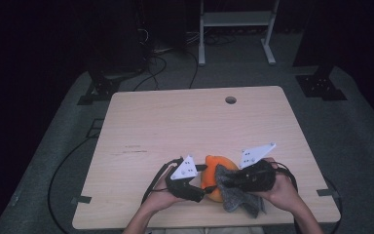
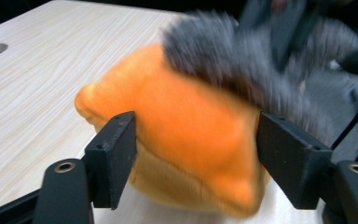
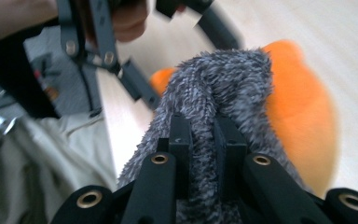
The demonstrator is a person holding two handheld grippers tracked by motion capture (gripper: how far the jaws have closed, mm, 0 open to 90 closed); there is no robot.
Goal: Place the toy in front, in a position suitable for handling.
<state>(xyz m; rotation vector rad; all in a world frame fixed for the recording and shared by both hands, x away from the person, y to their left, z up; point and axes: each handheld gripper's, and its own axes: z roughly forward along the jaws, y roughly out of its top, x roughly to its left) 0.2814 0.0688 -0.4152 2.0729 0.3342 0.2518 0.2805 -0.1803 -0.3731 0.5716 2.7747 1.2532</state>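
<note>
The right gripper (image 3: 200, 140) had its jaws pressed together on a fold of the fuzzy grey cloth (image 3: 219, 88), the fabric bunched between the two black pads and spilling past them on both sides. In the high view that same right gripper (image 1: 230, 181) lay at the near right of the table, held in the person's right hand (image 1: 282, 187), with the grey cloth (image 1: 236, 195) draped from its jaws down toward the table's near edge and lapping over the right side of the orange cloth (image 1: 213, 168). The left gripper (image 2: 196, 158) stood with its jaws spread around the orange cloth (image 2: 186, 130); the left pad lay against or just beside the fabric and the right pad sat at its edge, though blur kept it unclear whether either pressed in. The grey cloth (image 2: 242, 60) lay over the far upper part of the orange one. In the high view the left gripper (image 1: 202, 183), in the person's left hand (image 1: 163, 195), sat just left of the orange cloth, the two grippers facing each other across it. Everything was gathered near the middle of the near edge of the light wooden table (image 1: 175, 122), whose far part held a round cable hole (image 1: 230, 100). Beyond the table lay grey carpet (image 1: 282, 73) and the white legs of a stand (image 1: 236, 29).
</note>
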